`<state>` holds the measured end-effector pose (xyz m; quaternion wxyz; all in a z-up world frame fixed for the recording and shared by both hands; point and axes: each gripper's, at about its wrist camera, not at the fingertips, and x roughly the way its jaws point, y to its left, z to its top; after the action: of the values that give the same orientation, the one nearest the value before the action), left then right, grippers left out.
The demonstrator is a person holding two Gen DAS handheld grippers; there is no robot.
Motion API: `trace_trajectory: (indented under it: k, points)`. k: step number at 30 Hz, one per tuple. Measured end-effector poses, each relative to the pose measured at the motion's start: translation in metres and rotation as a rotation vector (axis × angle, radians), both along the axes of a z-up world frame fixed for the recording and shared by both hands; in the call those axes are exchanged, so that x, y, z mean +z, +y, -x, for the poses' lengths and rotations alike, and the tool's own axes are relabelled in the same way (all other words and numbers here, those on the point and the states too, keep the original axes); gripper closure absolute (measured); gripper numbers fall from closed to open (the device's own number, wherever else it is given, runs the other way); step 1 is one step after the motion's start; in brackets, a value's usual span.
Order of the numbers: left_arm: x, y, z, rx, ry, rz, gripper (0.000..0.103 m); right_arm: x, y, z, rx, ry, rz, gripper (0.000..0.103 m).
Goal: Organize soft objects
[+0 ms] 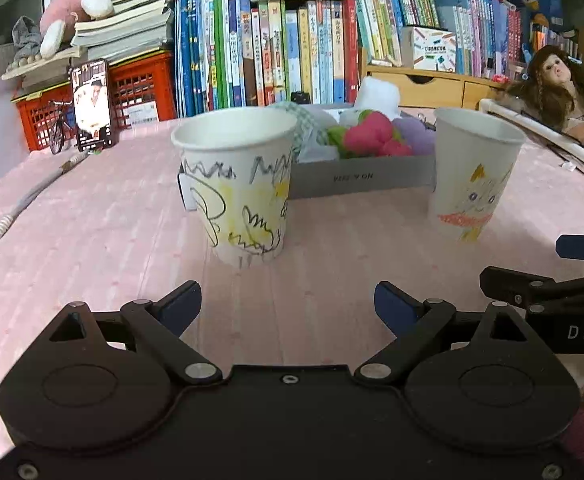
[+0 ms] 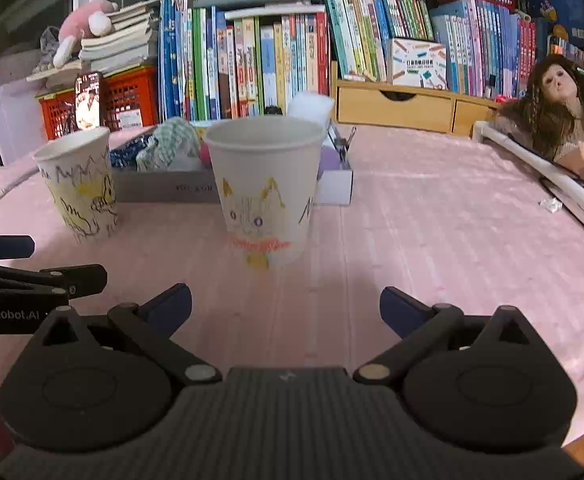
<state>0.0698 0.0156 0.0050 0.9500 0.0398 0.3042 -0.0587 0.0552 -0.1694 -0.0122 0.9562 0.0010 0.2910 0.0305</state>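
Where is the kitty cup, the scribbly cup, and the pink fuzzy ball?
kitty cup (image 2: 265,196), right wrist view, on its front wall.
scribbly cup (image 1: 239,184), left wrist view, on its front wall.
pink fuzzy ball (image 1: 369,130), left wrist view, on its top.

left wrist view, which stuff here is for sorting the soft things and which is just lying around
For the job:
scribbled paper cup
cat-drawing paper cup
grey box
pink plush
purple plush
green checked cloth

Just lying about:
doll
books
red crate
phone
cord
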Motion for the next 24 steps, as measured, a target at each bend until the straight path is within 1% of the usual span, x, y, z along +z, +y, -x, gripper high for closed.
trace_trajectory:
  k: [4, 7, 18, 24]
  points:
    - [-0.005, 0.001, -0.002, 0.007, 0.014, 0.006, 0.008, -0.005, 0.002, -0.002, 0.007, 0.03, 0.011, 0.0]
    - [-0.007, 0.002, -0.003, 0.011, 0.012, 0.015, 0.007, -0.006, 0.005, -0.002, 0.007, 0.024, 0.023, 0.0]
    - [-0.01, 0.006, -0.004, 0.012, 0.002, 0.035, 0.001, -0.008, 0.005, -0.002, 0.004, 0.007, 0.021, 0.0]
    - [-0.012, 0.007, -0.003, 0.0, -0.012, 0.038, 0.0, -0.009, 0.005, -0.002, 0.009, 0.004, 0.022, 0.0]
